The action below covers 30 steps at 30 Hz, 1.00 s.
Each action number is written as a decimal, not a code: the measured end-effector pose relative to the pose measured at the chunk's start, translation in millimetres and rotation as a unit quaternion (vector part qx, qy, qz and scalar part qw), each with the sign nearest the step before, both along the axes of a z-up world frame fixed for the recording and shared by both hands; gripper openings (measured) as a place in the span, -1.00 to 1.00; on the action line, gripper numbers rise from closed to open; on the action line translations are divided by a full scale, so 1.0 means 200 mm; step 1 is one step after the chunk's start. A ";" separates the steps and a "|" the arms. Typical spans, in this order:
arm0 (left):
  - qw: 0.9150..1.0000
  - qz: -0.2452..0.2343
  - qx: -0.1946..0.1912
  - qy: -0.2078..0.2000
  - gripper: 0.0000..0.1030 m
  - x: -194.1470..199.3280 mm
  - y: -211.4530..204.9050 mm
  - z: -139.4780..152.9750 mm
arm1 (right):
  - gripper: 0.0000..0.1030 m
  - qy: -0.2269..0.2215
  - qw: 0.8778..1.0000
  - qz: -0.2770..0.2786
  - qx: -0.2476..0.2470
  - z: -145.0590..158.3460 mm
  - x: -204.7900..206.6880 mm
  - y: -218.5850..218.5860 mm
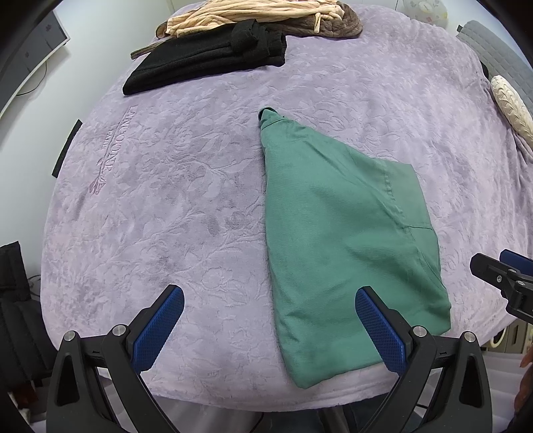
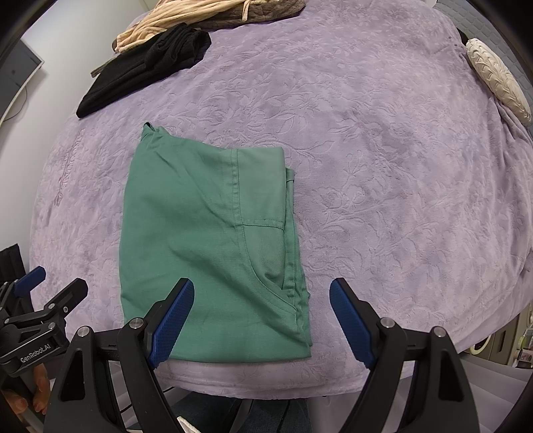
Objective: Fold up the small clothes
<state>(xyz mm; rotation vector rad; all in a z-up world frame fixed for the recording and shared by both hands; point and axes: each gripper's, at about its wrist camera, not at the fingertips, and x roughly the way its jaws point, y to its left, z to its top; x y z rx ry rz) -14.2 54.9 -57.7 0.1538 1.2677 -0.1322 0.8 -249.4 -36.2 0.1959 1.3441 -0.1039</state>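
Observation:
A green garment (image 1: 346, 239) lies folded flat on the purple blanket (image 1: 186, 206), near its front edge. It also shows in the right wrist view (image 2: 206, 239), with a pocket seam on its right side. My left gripper (image 1: 269, 296) is open and empty, held above the garment's near left edge. My right gripper (image 2: 261, 288) is open and empty, above the garment's near right corner. The right gripper's tip shows at the right edge of the left wrist view (image 1: 499, 273), and the left gripper shows at the lower left of the right wrist view (image 2: 50, 299).
A folded black garment (image 1: 206, 60) and a heap of beige striped and brown clothes (image 1: 260, 16) lie at the far side of the blanket. A cream embossed cushion (image 1: 513, 106) sits at the right edge. The blanket's front edge (image 2: 260, 376) drops off just below the grippers.

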 end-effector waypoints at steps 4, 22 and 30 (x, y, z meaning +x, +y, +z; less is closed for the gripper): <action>1.000 0.001 0.000 0.001 1.00 0.00 0.00 0.00 | 0.67 0.001 1.000 0.000 0.001 0.00 0.00 0.00; 1.000 -0.003 0.000 0.001 1.00 -0.01 0.00 0.00 | 0.67 0.002 1.000 -0.001 0.002 -0.01 0.00 0.03; 1.000 -0.002 -0.003 0.006 1.00 0.00 0.00 -0.01 | 0.67 0.004 1.000 -0.001 0.002 -0.02 0.00 0.03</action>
